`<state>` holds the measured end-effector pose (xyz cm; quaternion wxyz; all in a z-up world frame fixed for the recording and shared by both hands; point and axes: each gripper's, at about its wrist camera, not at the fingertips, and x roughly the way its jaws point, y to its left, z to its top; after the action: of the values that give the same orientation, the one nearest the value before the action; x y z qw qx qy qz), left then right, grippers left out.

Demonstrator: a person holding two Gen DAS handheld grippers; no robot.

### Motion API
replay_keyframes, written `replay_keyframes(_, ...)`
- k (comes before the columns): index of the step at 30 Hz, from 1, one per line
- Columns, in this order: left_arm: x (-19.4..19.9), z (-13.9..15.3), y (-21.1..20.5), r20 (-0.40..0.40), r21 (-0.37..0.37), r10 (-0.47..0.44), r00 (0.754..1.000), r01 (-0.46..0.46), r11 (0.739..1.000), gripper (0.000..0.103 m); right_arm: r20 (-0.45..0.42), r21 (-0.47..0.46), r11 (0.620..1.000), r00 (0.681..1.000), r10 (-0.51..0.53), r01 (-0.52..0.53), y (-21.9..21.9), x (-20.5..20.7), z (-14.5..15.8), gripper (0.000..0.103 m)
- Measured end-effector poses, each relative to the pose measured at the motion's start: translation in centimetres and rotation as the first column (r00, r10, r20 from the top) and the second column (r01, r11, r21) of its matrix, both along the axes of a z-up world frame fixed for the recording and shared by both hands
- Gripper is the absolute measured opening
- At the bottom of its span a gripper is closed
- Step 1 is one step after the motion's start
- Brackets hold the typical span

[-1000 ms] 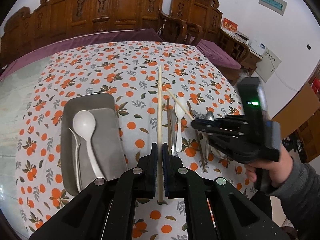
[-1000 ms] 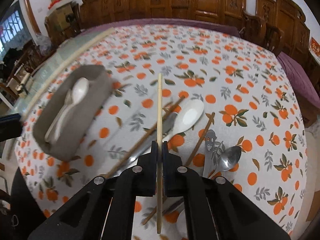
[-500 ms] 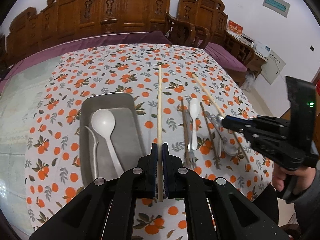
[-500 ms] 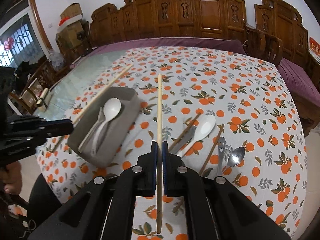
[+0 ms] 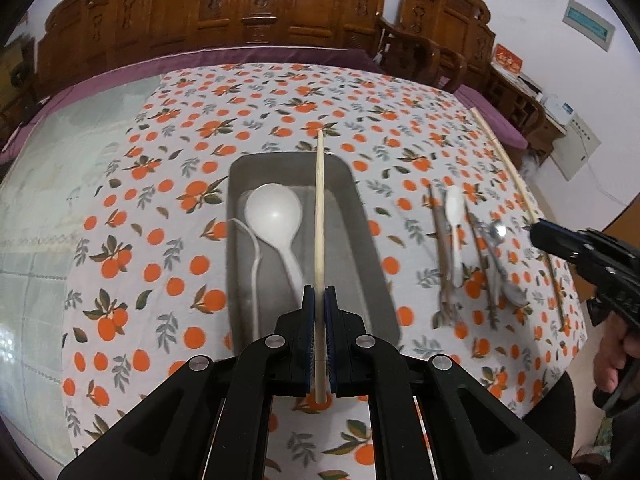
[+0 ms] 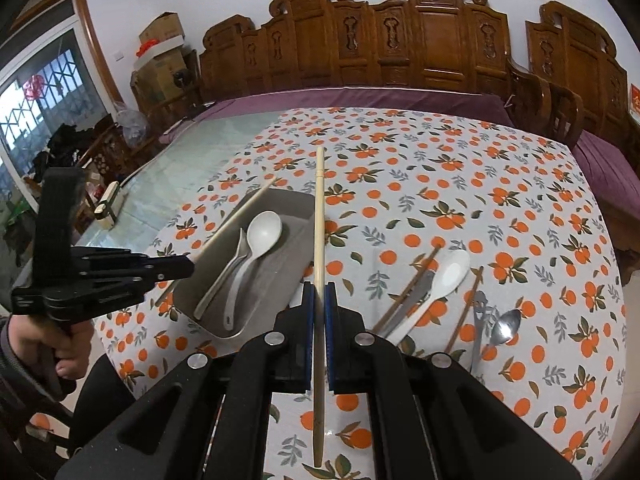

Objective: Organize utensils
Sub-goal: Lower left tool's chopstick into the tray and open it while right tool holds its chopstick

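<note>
My left gripper (image 5: 319, 294) is shut on a pale wooden chopstick (image 5: 319, 216) and holds it lengthwise above the grey metal tray (image 5: 362, 216). The tray holds a white ladle spoon (image 5: 274, 216) and a thin white utensil (image 5: 254, 264). My right gripper (image 6: 319, 292) is shut on a second pale chopstick (image 6: 319, 232), above the cloth just right of the tray (image 6: 298, 204). Both grippers show in each other's views, the right (image 5: 536, 234) at the table's right side, the left (image 6: 188, 266) over the tray's near-left corner.
Loose utensils lie right of the tray: a white spoon (image 6: 444, 280), dark chopsticks (image 6: 412, 284), a knife (image 6: 406, 310), a metal fork (image 6: 478, 320) and a metal spoon (image 6: 506, 324). The orange-print cloth (image 6: 480, 184) covers the table; carved wooden chairs (image 6: 420, 44) stand behind.
My left gripper has moved left with its chopstick, from beside the tray to above it. My right gripper has pulled back and up, away from the loose utensils, still holding its chopstick.
</note>
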<state>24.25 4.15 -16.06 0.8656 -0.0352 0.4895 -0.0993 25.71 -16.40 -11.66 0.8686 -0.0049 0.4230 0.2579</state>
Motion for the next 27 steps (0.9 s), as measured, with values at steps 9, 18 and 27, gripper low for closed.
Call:
replay_keyframes(9,1.4,-2.6,0.9,-0.049,0.004,0.048,0.998,-0.048,0.999,0.004,-0.008,0.001,1.000,1.000,0.016,-0.016,1.0,-0.4,-0.2,0.006)
replay_keyframes(18,2.4,-3.9,0.7,-0.067,0.020,0.055,0.996,-0.054,0.998,0.004,-0.018,-0.008,1.000,1.000,0.015,-0.015,0.9,-0.5,-0.4,0.006)
replay_keyframes(27,2.7,-4.1,1.3,-0.079,0.021,0.066,0.995,-0.065,0.998,0.017,-0.027,-0.019,0.999,0.999,0.034,-0.035,2.0,-0.1,-0.6,0.006)
